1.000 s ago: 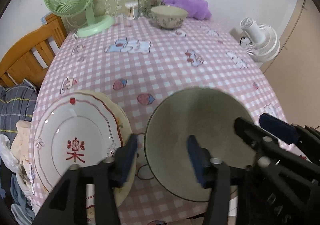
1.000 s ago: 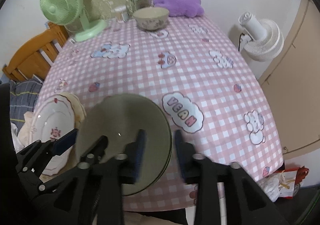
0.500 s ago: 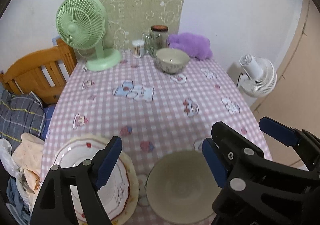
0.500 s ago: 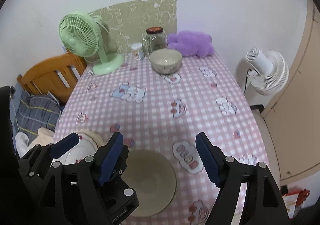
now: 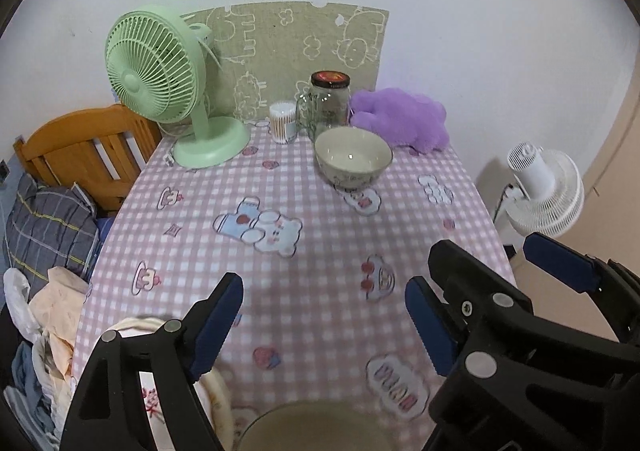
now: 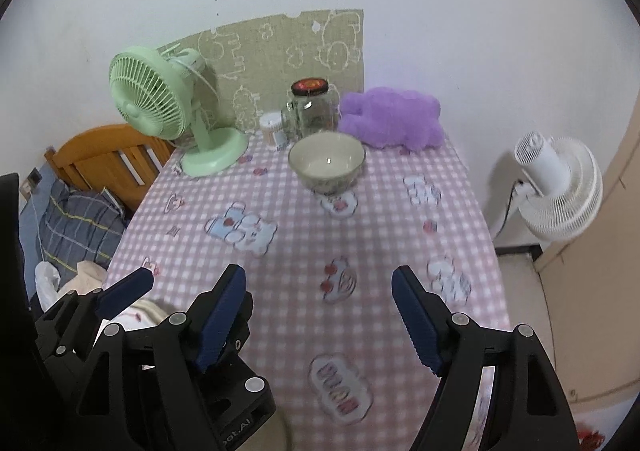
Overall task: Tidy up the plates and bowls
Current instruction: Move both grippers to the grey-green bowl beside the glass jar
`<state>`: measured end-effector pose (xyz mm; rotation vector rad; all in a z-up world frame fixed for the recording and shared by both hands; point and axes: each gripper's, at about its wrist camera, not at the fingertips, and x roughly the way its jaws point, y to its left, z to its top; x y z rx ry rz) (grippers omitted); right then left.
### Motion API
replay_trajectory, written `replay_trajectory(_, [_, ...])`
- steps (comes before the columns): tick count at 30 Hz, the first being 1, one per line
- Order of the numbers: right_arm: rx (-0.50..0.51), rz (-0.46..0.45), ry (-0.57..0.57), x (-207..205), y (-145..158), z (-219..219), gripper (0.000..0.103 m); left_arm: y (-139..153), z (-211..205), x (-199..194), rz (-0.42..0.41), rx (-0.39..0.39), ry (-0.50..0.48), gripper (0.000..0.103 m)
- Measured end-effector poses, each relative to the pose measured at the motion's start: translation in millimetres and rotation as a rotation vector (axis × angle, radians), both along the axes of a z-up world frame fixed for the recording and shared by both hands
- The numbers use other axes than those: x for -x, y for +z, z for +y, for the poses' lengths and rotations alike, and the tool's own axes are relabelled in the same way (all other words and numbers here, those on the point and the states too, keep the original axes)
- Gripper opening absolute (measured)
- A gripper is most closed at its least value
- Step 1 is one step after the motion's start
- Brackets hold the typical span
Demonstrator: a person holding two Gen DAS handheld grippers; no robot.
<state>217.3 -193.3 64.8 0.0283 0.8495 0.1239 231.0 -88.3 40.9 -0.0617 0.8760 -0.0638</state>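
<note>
Both grippers, left and right, now stand wide and empty, lifted off the released plate; far bowl likely next.

Right wrist view: both grippers hang above the near table edge, jaws apart, nothing between them.
Right gripper over the pink checked tablecloth; left gripper lower left. Patterned bowl upright at far end, near glass jar, green fan, purple plush.
</note>
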Motion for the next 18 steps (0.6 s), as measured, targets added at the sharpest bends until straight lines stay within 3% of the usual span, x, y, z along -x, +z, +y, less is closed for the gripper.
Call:
replay_trajectory(9, [0.013, -0.028, 0.064, -70, 1, -32, 0.078, -1, -30, -58, -0.028, -0.024, 0.100, 0.082])
replay_trajectory(14, [0.007, -0.022, 0.081, -117, -14, -39, 0.078, -16, -33, -100, -0.009, -0.029, 0.133, 0.074])
replay_trajectory(18, [-0.017, -0.004, 0.085, -150, -25, -41, 0.078, -23, -30, -130, -0.007, -0.054, 0.151, 0.074])
